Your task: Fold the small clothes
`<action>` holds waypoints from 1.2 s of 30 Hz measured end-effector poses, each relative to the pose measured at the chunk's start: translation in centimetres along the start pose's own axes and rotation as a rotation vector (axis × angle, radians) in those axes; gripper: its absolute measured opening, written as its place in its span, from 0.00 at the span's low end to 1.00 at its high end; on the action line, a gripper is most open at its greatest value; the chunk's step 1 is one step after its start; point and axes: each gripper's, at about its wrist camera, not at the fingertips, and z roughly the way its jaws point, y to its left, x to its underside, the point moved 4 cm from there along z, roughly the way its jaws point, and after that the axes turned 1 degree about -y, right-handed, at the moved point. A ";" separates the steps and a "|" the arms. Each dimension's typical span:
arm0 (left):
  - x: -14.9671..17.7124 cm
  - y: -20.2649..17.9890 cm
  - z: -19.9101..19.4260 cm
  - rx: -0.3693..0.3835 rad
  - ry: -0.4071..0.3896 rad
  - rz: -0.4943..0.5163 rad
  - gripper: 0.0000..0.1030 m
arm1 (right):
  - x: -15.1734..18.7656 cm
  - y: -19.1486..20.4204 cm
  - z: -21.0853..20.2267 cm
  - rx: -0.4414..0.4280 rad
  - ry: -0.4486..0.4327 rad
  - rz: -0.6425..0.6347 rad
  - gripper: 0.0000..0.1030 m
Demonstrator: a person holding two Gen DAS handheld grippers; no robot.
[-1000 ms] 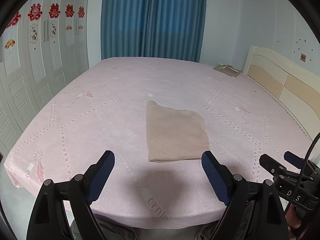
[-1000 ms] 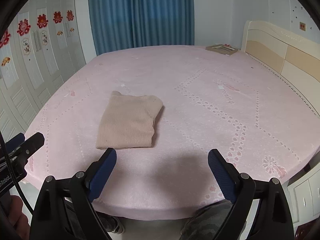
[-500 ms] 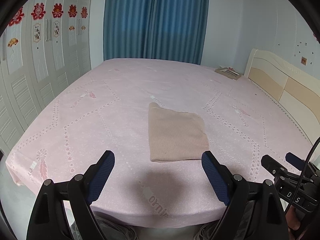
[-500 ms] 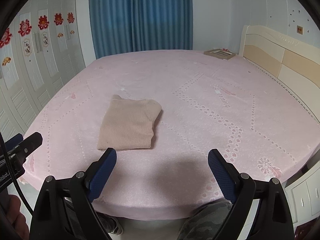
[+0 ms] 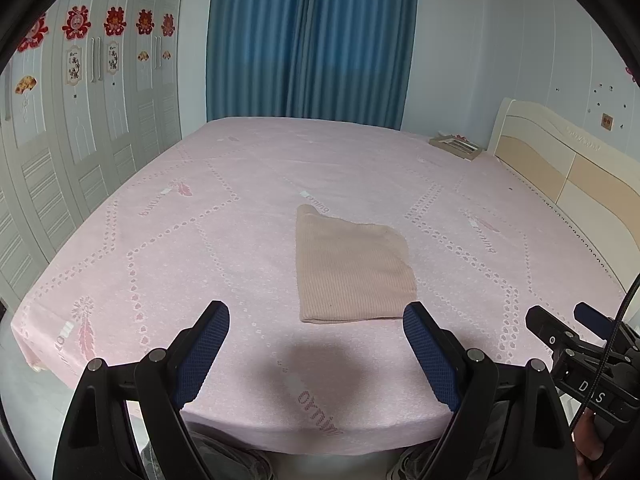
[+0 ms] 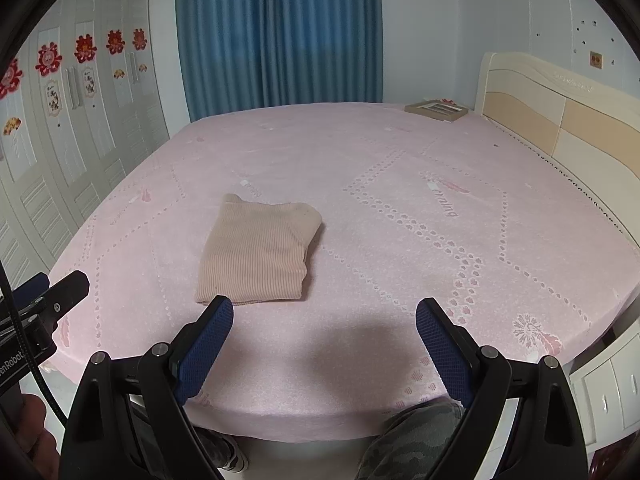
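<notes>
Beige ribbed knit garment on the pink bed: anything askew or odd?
Nothing much stands out. The beige ribbed knit garment lies folded flat on the pink bedspread; only its far left corner pokes out slightly. Neither gripper touches it.

- The folded garment [image 5: 352, 268] lies on the bed [image 5: 200, 240], near its front edge.
- A flat box [image 6: 436, 110] sits at the far right corner, beside the headboard [image 6: 560, 120].
- Wardrobe doors [image 5: 80, 140] stand left of the bed, curtains [image 5: 312, 40] behind it.
- Both hand-held grippers hover before the front edge: left hand-held gripper [image 5: 316, 344], right hand-held gripper [image 6: 324, 344].
</notes>
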 end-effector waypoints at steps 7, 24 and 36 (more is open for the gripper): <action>0.1 0.0 0.0 0.001 -0.001 -0.001 0.86 | 0.0 -0.1 -0.2 0.000 -0.002 0.003 0.89; 0.1 0.0 -0.3 0.005 -0.002 -0.004 0.86 | -0.2 -0.3 -0.7 -0.011 -0.009 0.021 0.89; 0.1 -0.2 -0.4 0.006 -0.002 0.000 0.86 | -0.1 -0.6 -1.2 -0.016 -0.018 0.039 0.89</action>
